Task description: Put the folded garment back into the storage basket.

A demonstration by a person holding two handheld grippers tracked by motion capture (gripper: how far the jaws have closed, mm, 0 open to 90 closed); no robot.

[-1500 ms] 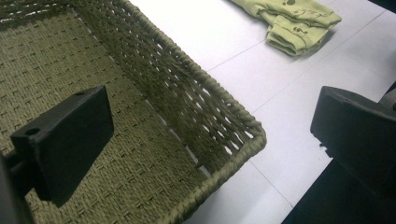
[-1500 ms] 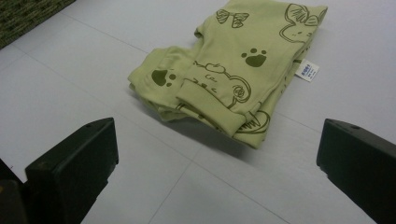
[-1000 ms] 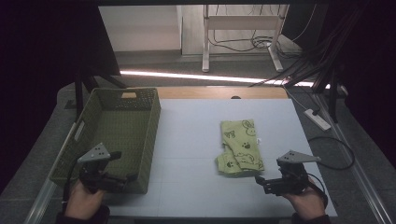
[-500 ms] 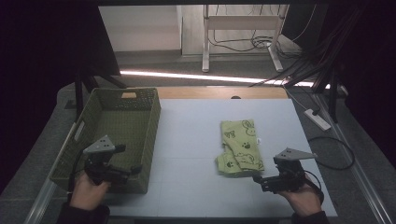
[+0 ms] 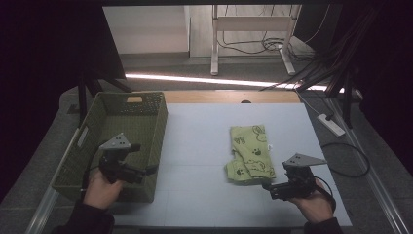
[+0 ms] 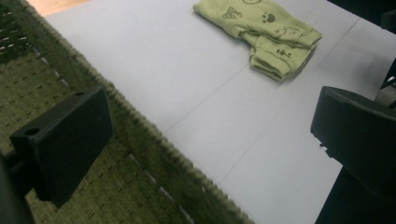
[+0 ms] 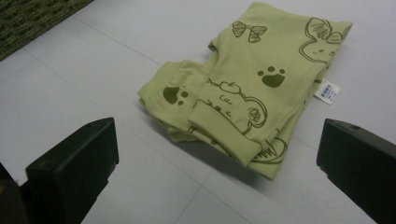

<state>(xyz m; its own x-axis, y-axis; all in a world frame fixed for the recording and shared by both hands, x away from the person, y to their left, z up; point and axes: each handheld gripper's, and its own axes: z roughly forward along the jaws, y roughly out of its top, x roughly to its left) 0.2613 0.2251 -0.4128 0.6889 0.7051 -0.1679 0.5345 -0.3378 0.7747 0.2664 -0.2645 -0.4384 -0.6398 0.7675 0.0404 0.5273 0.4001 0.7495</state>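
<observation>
Worktop (image 5: 204, 136) pale grey, lit dimly, dark room around it. Folded garment (image 5: 249, 155), light green with dark prints (paw marks, a bow, a rabbit outline), lies flat on the right half of the worktop, toward the near edge. Small white label (image 7: 326, 91) sticks out from one side of it, flat on the surface.

Green woven basket (image 5: 157, 131) sits on the left side of the worktop, long axis running away from the person. A slot handle shows in its far wall. Nothing discernible inside from the high view.

Left tool (image 5: 146, 171) held in the person's left hand (image 5: 101, 189), positioned over the near part of the basket, jaws pointing right toward the basket's right wall. In the left gripper view the jaws stand wide apart, one over the basket's woven floor, the other over the worktop, with the basket rim passing between them. Nothing held.

Right tool (image 5: 267, 187) held in the right hand (image 5: 315, 204), near the front edge of the worktop, just beside the garment's near right corner, jaws pointing left. In the right gripper view the jaws are spread wide, the garment lying ahead between them, not touched. Nothing gripped.

Garment and basket well apart, bare worktop between.
</observation>
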